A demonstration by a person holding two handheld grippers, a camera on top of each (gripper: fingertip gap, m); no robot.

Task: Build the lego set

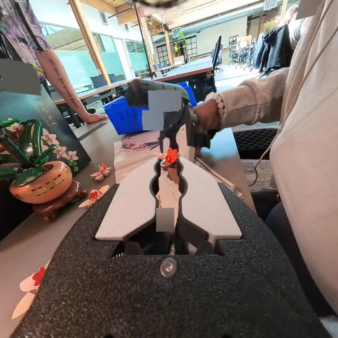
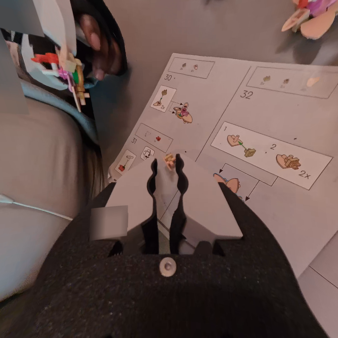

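Observation:
My left gripper (image 1: 169, 162) is shut on a small flower assembly (image 1: 171, 155) with a red blossom on top, held above the instruction booklet (image 1: 131, 155). The same assembly, with pink, green and tan parts, shows at the upper left of the right wrist view (image 2: 69, 73). My right gripper (image 2: 166, 159) points down at the open booklet (image 2: 256, 219) with its jaws a little apart. A small tan piece (image 2: 170, 161) lies between its tips, close to the right finger. In the left wrist view the right gripper (image 1: 168, 144) hangs just behind the red blossom.
A built orchid in a pink pot (image 1: 42, 182) stands at the left, with the set's box (image 1: 60, 131) behind it. Loose flowers (image 1: 101, 172) (image 1: 93, 196) (image 1: 34, 279) lie on the table. A blue bin (image 1: 124, 115) sits farther back. Another person's arm (image 1: 73, 95) rests on the table. One gripper's finger ends stand about 10 centimeters off the other's.

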